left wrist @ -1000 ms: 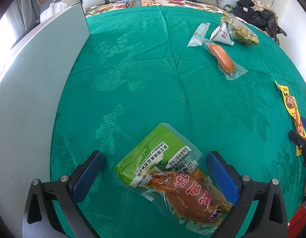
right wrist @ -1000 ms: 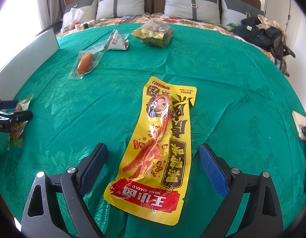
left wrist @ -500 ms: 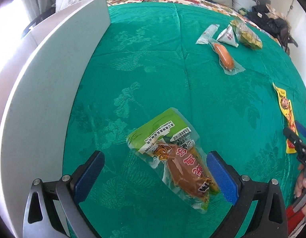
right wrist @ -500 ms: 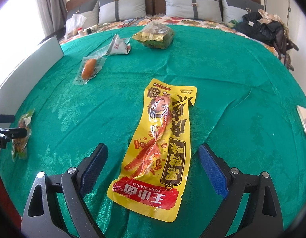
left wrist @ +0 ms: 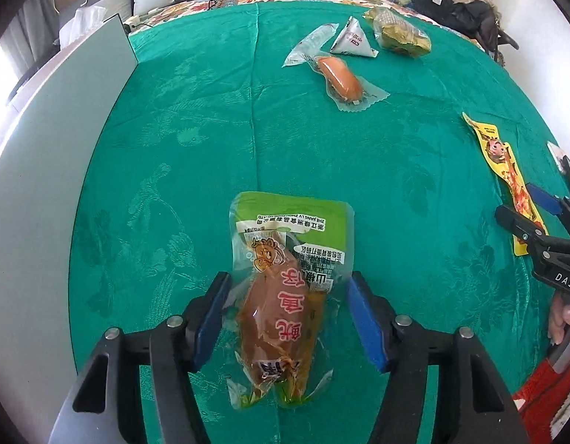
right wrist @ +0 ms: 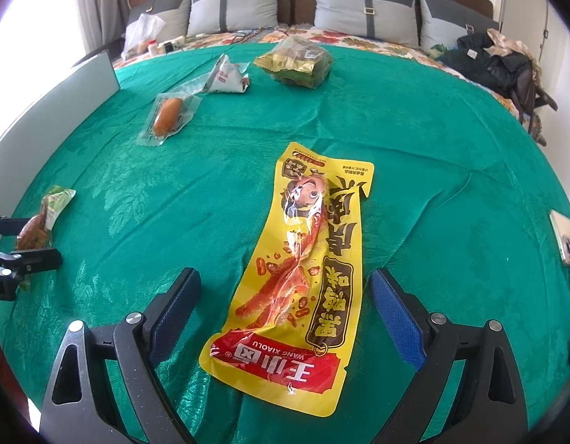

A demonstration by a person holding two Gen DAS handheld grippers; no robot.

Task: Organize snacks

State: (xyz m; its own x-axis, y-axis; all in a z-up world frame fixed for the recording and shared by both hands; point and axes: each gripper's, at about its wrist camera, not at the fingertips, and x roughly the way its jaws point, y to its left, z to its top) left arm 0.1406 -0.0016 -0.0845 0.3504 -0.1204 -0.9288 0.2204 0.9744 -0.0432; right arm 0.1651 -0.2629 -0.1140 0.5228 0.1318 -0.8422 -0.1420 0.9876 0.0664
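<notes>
A green snack packet (left wrist: 285,296) with a brown piece inside lies on the green cloth (left wrist: 211,129), lengthwise between the blue pads of my left gripper (left wrist: 287,283). Its jaws are closing, and the packet's film edges touch both pads. In the right wrist view the same packet (right wrist: 51,203) shows at the far left in the left gripper (right wrist: 26,238). A long yellow snack packet (right wrist: 307,259) lies flat, and my right gripper (right wrist: 285,281) stands open astride its near end, pads well clear of it. The left wrist view shows that right gripper (left wrist: 518,203) over the yellow packet (left wrist: 501,159).
At the far side lie a sausage packet (left wrist: 338,77), a clear wrapper (left wrist: 310,44), a white triangular packet (left wrist: 353,39) and a green-gold bag (left wrist: 401,33). A white board (left wrist: 44,185) stands along the left edge. A phone (right wrist: 564,236) lies at the right edge.
The left gripper's jaws have narrowed from wide open onto the green packet, which now lies straight between the pads instead of slanting. The right gripper and yellow packet have kept still.
</notes>
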